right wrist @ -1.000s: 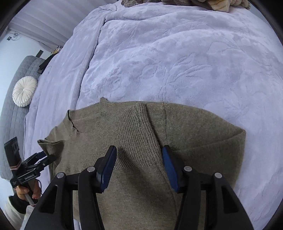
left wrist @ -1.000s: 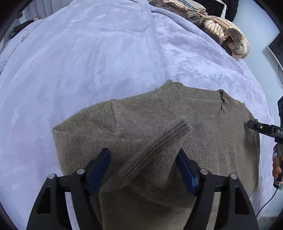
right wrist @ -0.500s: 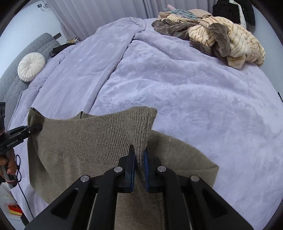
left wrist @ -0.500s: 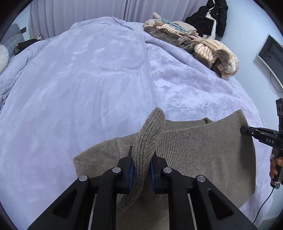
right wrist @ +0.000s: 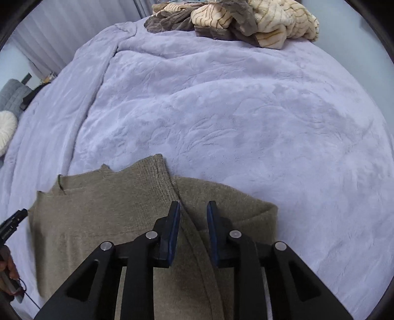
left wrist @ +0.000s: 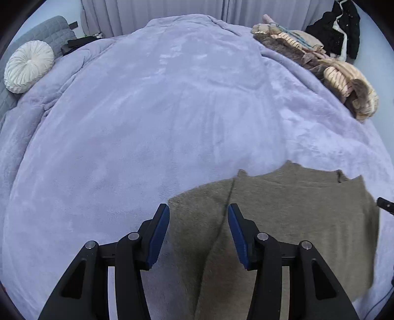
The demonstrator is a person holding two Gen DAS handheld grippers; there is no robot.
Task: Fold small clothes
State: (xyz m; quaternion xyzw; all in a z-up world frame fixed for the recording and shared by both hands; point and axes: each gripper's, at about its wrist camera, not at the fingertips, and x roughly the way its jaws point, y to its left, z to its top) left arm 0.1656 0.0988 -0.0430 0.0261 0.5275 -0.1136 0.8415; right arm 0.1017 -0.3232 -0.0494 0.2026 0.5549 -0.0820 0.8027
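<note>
Both hand-held grippers, left [left wrist: 198,231] and right [right wrist: 193,227], hover open-jawed above sweater [left wrist: 295,221]

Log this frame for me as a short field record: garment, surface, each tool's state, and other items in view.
garment: olive-brown knit sweater, folded, lying flat
surface: lavender plush blanket on a bed
left tool: open, holding nothing, over the sweater's left edge
right tool: open, holding nothing, above the ribbed hem folded over the top
other items: pile of clothes at the far edge; round white cushion
</note>
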